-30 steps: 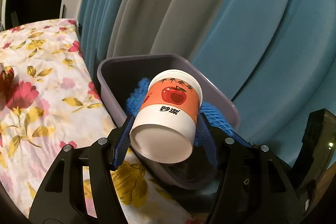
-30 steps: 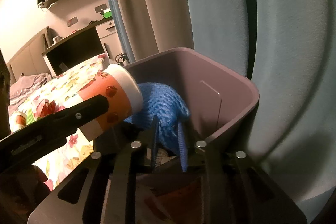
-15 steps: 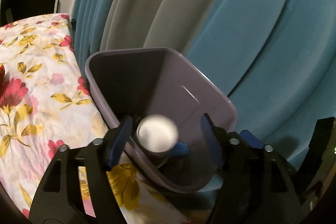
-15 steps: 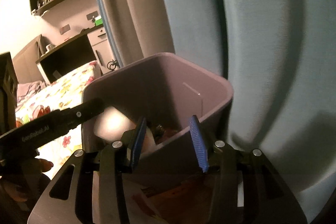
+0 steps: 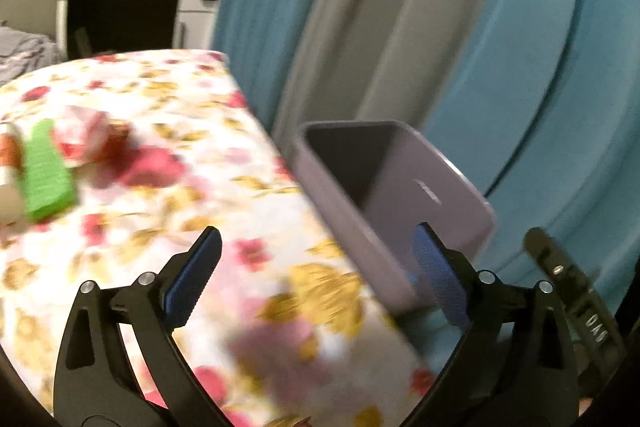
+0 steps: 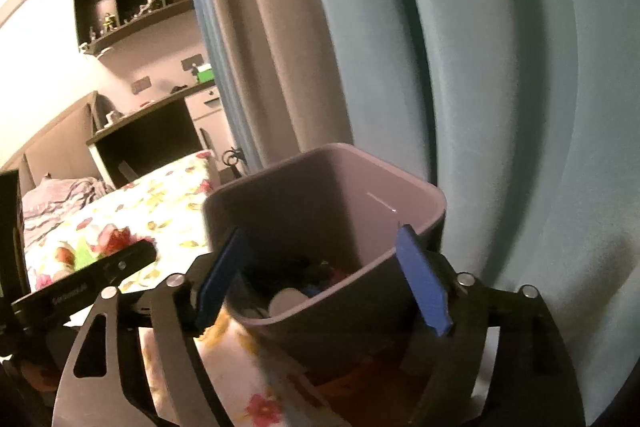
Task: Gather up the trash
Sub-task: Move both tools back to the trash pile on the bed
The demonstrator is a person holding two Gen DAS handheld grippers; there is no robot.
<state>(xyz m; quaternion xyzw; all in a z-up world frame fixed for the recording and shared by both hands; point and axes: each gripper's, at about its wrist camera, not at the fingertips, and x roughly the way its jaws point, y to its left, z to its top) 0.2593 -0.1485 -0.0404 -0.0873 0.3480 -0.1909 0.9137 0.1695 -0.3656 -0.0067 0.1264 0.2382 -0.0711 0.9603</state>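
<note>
The bin (image 6: 420, 203) stands between the flowered bed (image 5: 200, 187) and curtain (image 5: 560, 107), trash (image 6: 286, 301) inside

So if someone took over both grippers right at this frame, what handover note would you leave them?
Left gripper: jaws have just been opening, now wide, nothing between them.
Right gripper: jaws have just been opening too, empty, poised over the purple bin.
Bin stands beside the floral bedspread, against the curtain; a cup and other bits lie at its bottom.
Done: both loads dropped in the bin.
Left: a green item, crumpled pink wrapper and an orange-and-white item on the bedspread, all blurred.
</note>
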